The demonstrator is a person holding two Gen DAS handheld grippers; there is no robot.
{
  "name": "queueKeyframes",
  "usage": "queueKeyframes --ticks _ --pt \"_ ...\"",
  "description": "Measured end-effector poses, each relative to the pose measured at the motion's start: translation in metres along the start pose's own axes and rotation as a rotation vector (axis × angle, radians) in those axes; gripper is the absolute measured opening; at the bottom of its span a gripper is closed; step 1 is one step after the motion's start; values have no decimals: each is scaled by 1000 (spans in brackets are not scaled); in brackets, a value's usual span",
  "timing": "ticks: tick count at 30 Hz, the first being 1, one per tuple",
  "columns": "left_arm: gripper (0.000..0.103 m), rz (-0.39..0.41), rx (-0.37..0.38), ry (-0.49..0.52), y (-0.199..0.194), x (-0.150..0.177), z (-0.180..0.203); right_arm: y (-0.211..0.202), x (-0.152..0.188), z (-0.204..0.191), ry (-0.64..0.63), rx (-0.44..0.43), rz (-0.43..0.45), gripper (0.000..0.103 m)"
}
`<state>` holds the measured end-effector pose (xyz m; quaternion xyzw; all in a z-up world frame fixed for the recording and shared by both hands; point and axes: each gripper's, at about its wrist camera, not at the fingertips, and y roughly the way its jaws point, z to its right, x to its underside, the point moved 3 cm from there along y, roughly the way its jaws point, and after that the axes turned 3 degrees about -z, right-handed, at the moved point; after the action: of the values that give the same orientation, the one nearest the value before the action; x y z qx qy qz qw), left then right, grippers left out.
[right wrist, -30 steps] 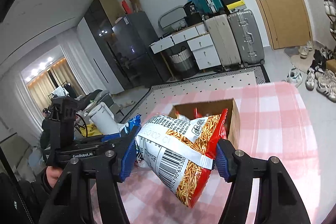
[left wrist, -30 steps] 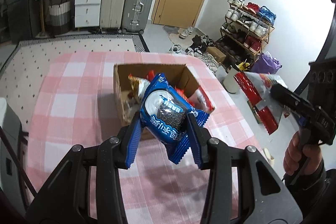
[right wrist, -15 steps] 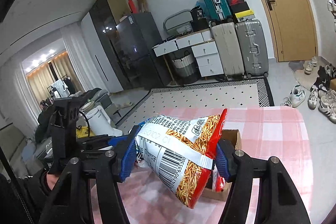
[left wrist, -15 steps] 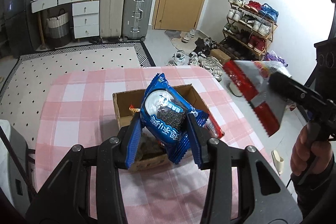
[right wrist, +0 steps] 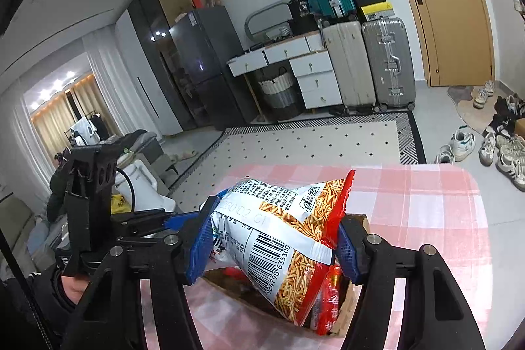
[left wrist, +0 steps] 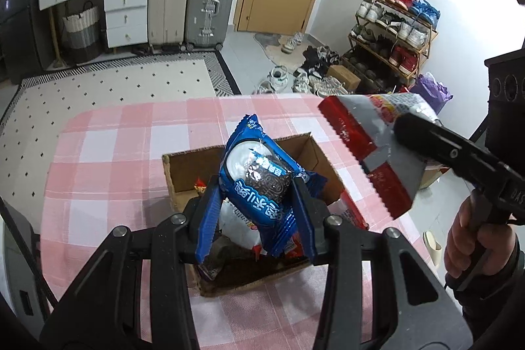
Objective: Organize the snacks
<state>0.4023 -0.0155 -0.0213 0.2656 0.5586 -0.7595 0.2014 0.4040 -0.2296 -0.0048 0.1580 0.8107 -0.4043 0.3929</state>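
Note:
My left gripper is shut on a blue cookie packet and holds it in the air above an open cardboard box of snack bags on a pink checked table. My right gripper is shut on a red and white bag of crispy sticks, held above the same box. In the left wrist view, that bag and the right gripper show at the right, beside the box. In the right wrist view, the left gripper shows at the left; its fingertips are hidden.
The pink checked tablecloth covers the table around the box. Behind it lie a dotted rug, suitcases, white drawers and a door. A shoe rack stands at the right, a dark fridge further left.
Both grippers have pulled back and up with their packets. The box now lies lower and nearer in both views, right under the held packets.

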Motion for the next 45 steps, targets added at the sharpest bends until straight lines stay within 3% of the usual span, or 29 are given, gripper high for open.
queueKeyframes --ticks 11,13,17,24,26,28,30,36,41,45 --pt "40 -55 38 5 45 3 -8 52 18 30 13 39 -55 68" --pt "60 -63 35 25 47 4 -5 60 20 30 0 43 -65 72" --pt "62 -32 31 27 37 6 -7 60 19 32 -5 54 -41 76" --pt "65 19 -15 24 4 13 -5 27 16 23 -30 54 26 86" --pt "69 33 -27 23 -6 17 -3 14 18 16 -44 58 44 86" --pt "79 53 -33 11 -19 22 -1 2 20 12 -52 67 63 90" --pt "80 73 -33 -5 -32 29 0 -13 26 7 -57 87 91 93" --pt "84 118 -49 -13 -59 56 7 -57 55 -9 -87 125 176 98" --pt "103 187 -91 69 -79 85 21 -81 81 -17 -105 157 216 101" --pt "102 257 -109 100 -95 110 29 -99 108 -19 -110 211 260 101"
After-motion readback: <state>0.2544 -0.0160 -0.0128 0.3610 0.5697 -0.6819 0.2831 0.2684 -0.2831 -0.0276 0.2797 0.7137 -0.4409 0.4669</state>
